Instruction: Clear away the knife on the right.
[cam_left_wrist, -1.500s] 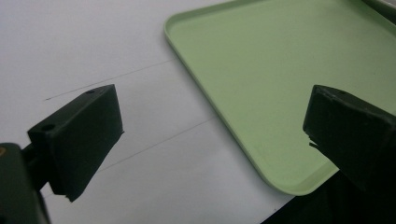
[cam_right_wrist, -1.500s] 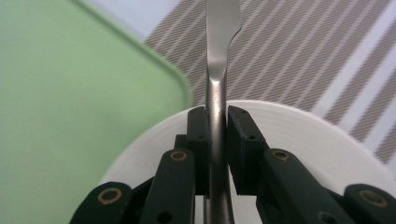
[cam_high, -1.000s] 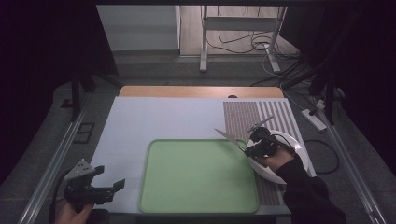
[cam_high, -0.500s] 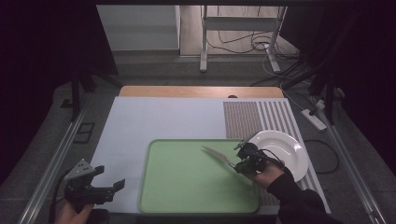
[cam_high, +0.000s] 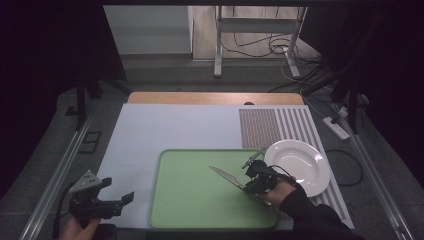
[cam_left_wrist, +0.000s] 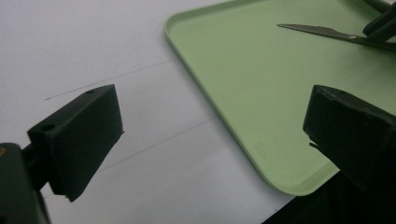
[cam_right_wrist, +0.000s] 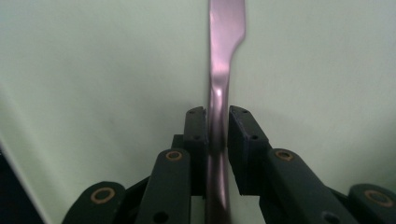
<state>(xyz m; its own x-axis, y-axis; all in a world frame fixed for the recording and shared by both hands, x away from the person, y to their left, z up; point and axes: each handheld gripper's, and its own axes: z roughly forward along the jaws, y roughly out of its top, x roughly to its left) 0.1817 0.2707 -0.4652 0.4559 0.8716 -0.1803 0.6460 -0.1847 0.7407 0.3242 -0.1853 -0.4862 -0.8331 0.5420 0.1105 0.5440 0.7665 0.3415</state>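
The room around you is dark, with cables on the floor beyond the table (cam_high: 215, 98), whose wooden far edge shows past a white mat (cam_high: 175, 127) with a striped patch at its right. On the mat's near half lies a green tray (cam_high: 190, 200), and just right of it sits a white plate (cam_high: 299, 165), resting on the stripes. Your right gripper (cam_high: 257, 176) hangs over the tray's right side, near the plate, and its jaws are clamped on a knife (cam_high: 227, 176) — the metal handle sits squeezed between the two black pads in the right gripper view, and the blade (cam_right_wrist: 226, 28) runs on ahead over the green surface. From above, the knife slants from your hand up and to the left, its tip toward the tray's middle; whether it touches the tray I cannot tell. Your left gripper (cam_high: 107, 197) is at the near left corner of the mat, just off the tray's left rim, its jaws spread wide with nothing between them — in the left gripper view they frame the tray's corner (cam_left_wrist: 299, 184) and bare mat, with the knife in the distance.
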